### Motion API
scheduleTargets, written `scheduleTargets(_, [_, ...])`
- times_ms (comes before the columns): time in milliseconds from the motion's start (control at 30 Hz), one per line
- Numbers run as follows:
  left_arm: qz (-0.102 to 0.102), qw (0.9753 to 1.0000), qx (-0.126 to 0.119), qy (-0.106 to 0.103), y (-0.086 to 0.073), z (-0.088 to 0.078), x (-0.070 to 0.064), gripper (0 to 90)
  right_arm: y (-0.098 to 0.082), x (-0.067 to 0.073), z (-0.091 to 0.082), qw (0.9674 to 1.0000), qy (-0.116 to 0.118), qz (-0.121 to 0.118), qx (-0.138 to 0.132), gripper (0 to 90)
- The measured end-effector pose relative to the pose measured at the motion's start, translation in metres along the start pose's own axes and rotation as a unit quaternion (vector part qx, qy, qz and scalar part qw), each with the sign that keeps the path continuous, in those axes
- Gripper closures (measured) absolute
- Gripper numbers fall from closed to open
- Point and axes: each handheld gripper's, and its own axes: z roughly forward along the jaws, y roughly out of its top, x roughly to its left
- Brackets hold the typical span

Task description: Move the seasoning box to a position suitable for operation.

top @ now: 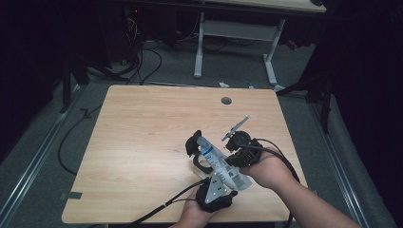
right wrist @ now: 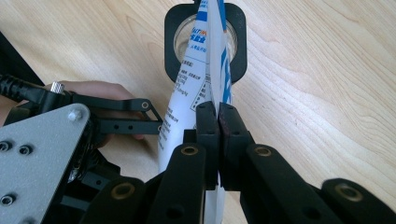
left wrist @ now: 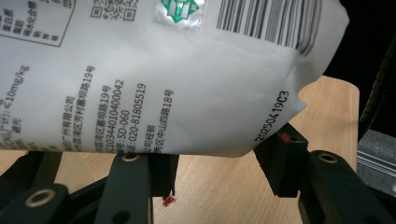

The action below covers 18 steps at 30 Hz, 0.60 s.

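A white tube with blue and black print hangs slanted above the wooden table, held by both grippers. My left gripper comes up from the front edge, its jaws closed across the tube's wide flat body; the pads touch its sides. My right gripper is shut on the tube's thin flattened end, seen edge-on. The tube's far end points into a black square-framed holder with a clear round opening, lying on the table.
A round grommet hole sits near the table's far edge. Behind the table stand a white desk frame and floor cables. The left gripper's grey plate lies close beside my right jaws.
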Motion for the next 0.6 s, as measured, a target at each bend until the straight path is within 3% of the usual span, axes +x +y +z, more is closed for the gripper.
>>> scheduleTargets(600, [-0.006,0.9999,-0.009,0.000,0.0059,0.0011,0.0002,52.8,0.0062,-0.0026,0.0007,1.0000,-0.007,-0.002,-0.002,88.6])
